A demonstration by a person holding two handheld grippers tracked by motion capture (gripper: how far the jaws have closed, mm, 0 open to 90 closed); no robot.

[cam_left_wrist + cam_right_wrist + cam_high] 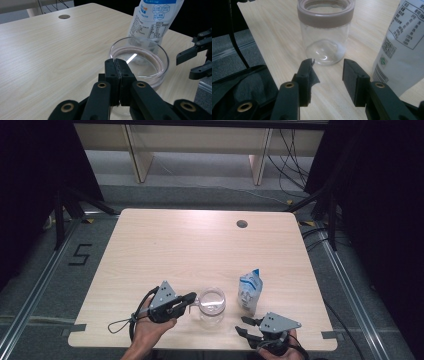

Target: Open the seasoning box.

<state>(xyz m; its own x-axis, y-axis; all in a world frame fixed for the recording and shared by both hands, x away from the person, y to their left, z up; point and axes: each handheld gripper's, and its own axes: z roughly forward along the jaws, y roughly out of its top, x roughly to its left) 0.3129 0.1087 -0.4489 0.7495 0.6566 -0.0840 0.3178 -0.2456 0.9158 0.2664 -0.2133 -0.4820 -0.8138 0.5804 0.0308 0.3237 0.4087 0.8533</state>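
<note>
Clearly round glass jar (212,304) — glossy pouch (249,292)

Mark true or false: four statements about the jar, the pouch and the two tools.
1. The glass jar stands upright without a lid. True.
2. The left tool is shut at the jar's rim. True.
3. The white pouch lies flat on the table. False: it stands upright beside the jar.
4. The right tool grips the pouch. False: its jaws stand apart with nothing between them.
</note>
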